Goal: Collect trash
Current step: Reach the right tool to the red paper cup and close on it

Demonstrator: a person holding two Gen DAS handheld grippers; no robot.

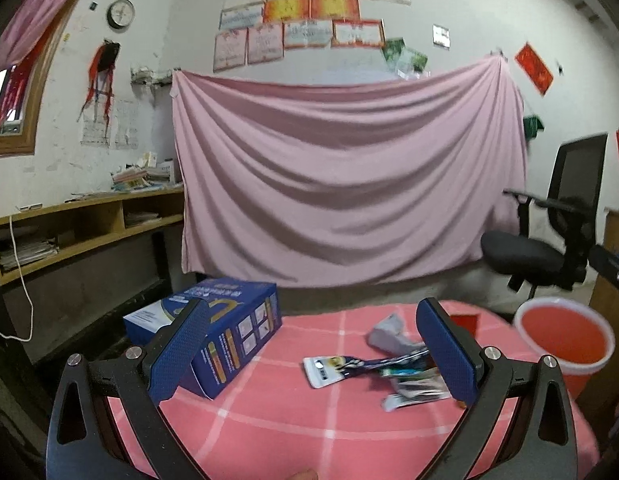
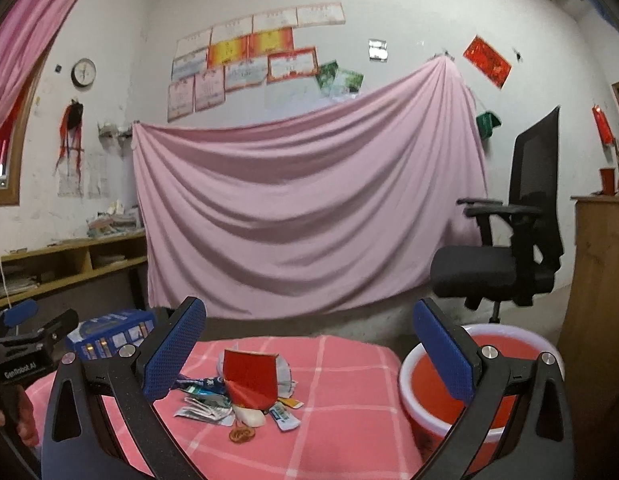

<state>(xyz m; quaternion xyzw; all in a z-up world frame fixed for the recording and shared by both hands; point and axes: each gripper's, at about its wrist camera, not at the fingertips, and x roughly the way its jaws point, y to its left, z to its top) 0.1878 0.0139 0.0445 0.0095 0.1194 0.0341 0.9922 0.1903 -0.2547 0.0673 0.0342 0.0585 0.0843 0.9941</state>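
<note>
Nearest to us, our left gripper point(image 1: 313, 344) hangs over the pink checked tablecloth point(image 1: 293, 412) with its blue-padded jaws spread wide and nothing between them, and our right gripper point(image 2: 309, 348) is spread the same way, also holding nothing. Just beyond the fingers lies the trash itself: a loose heap of crumpled foil and paper wrappers point(image 2: 207, 404) in the middle of the cloth, with a folded red paper packet point(image 2: 251, 380) standing on top of it, a small white sachet with blue print point(image 2: 284, 418) at its near edge and a little orange ring-shaped scrap point(image 2: 241, 435) closest to us. Off the table's right side, just beside the edge, sits the red plastic bucket with a pale rim point(image 2: 489, 340), which we judge to be the bin. To the left, a blue printed cardboard box point(image 1: 225, 332) rests on the table's corner. Farther back are a black mesh office chair point(image 2: 521, 240) and a pink sheet hung on the wall point(image 2: 301, 208). We judge that we are at the very start, approaching the first pick: nothing is gripped yet. Next we need to bring the right gripper down onto the red packet, close on it, and carry it right over the bucket.
</note>
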